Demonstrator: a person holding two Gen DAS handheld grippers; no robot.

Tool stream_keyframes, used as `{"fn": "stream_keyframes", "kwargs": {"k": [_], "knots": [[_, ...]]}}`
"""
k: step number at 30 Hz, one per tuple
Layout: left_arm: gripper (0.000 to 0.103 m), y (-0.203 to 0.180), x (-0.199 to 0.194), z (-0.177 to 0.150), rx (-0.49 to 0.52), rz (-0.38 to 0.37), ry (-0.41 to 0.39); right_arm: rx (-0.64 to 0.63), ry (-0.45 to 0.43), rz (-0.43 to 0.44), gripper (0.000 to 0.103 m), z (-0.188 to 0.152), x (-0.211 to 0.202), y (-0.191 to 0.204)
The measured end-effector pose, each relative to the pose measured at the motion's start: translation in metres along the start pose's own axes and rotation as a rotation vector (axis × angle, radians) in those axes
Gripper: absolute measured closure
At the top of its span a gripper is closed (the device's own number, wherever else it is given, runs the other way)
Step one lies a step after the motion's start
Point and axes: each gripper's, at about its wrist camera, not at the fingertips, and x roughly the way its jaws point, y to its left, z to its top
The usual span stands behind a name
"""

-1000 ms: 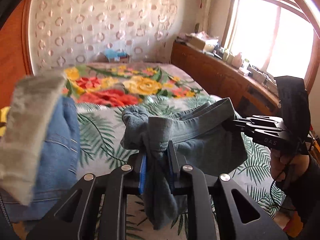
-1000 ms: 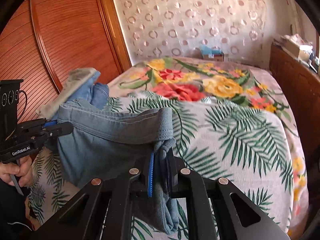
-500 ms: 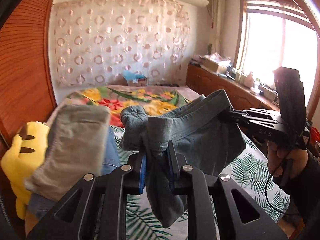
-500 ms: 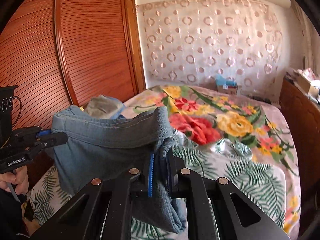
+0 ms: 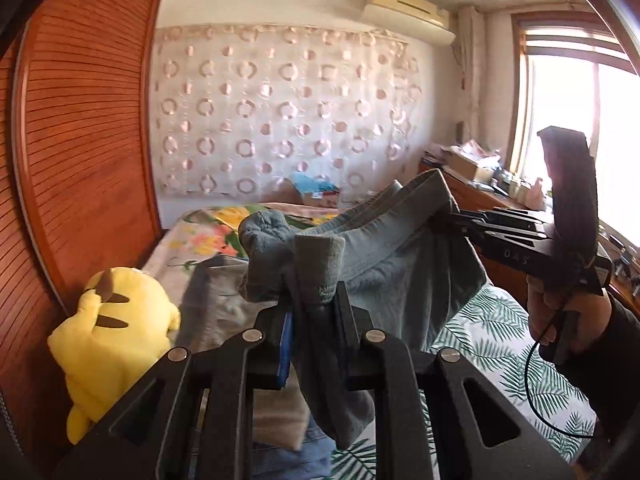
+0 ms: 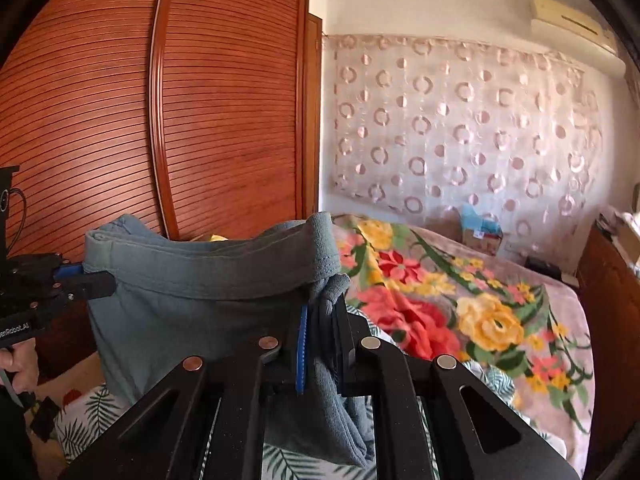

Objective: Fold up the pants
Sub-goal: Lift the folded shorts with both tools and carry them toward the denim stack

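Pants [image 5: 400,264], grey-blue, are held up above the bed [image 6: 500,320], stretched by the waistband between the two tongs. The left gripper [image 5: 316,332] is clamped on one bunched end and the right gripper [image 6: 322,344] on the other. A cardboard box [image 6: 480,236] with something blue in it is seen beyond the bed.

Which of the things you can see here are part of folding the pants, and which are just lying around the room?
Part of the job:
- grey-blue pants, held up by the waistband
- left gripper, shut on one end
- right gripper, shut on the other
- bed, below them

Lying about:
- yellow plush toy
- pile of folded clothes
- cardboard box
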Motion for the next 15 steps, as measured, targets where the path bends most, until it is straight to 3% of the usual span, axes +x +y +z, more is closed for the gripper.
{"fn": "stream_keyframes", "kwargs": {"k": [15], "knots": [[0.084, 0.06, 0.02, -0.039, -0.134, 0.113, 0.043, -0.157, 0.045, 0.077, 0.093, 0.022, 0.107, 0.015]]}}
